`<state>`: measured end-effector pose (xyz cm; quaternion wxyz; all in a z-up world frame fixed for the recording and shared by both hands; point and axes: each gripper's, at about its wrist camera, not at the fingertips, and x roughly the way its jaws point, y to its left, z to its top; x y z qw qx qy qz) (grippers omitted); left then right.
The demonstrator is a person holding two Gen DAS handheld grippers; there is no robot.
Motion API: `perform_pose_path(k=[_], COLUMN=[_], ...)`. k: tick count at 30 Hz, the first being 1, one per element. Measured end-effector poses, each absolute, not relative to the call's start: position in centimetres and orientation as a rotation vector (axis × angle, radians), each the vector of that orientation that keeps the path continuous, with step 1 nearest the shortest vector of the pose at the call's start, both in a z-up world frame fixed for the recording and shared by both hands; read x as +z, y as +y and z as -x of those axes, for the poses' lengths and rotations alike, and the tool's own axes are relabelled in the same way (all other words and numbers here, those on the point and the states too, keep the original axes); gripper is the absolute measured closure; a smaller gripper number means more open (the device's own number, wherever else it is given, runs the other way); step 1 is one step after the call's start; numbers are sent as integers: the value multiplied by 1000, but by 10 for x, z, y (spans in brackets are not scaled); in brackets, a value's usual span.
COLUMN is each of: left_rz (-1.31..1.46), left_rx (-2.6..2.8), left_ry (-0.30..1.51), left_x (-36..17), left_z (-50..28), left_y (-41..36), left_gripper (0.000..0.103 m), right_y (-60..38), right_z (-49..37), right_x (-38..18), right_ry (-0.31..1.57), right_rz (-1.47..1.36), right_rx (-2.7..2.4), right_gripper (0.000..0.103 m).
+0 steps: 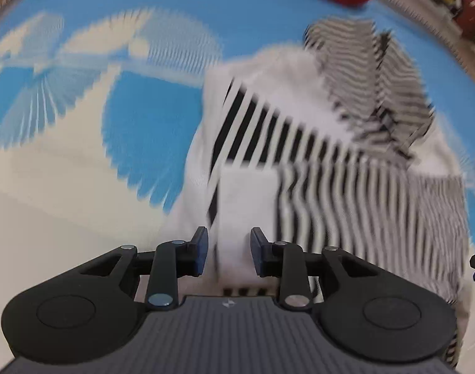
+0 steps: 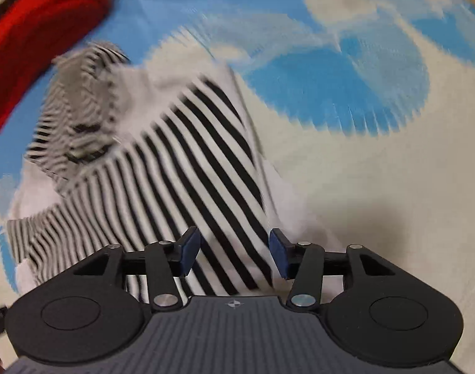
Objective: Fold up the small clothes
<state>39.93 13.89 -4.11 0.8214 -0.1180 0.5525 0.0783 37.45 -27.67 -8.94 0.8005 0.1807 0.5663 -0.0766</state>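
Both tongs are hanging open above a small white garment with black stripes (image 1: 299, 143), nothing between their blue pads. The soft, rumpled knit is lying on a blue-and-cream woven mat with feathered leaf shapes (image 1: 143, 115), its finer-striped sleeves bunched toward the mat's far edge beside a red cloth bundle (image 2: 34, 31). The left tongs (image 1: 229, 252) are hovering over a plain white fold; the right tongs (image 2: 235, 255) are hovering over bold diagonal stripes at the garment's side edge. Wide cream mat is lying bare beyond that edge.
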Motion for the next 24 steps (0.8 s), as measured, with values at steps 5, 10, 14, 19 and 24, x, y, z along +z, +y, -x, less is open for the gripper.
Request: perform_pose_path(k=[5, 10, 14, 19, 24], left_rz=[190, 106, 81, 68, 15], left_rx=[121, 98, 105, 101, 82], left_ry=[1046, 957, 886, 801, 788], left_x=[-17, -2, 10, 28, 39], left_z=[-400, -399, -399, -398, -420], left_y=[119, 106, 104, 97, 86], left_gripper=[70, 68, 68, 74, 90], right_y=[-271, -272, -275, -281, -289], right_z=[-376, -374, -371, -367, -369], right_x=[-60, -46, -38, -30, -22], right_ry=[1107, 1063, 1042, 1022, 1004], right_rz=[-216, -92, -46, -26, -5], right_rx=[-130, -93, -73, -69, -60], right_gripper=[50, 50, 50, 50, 50])
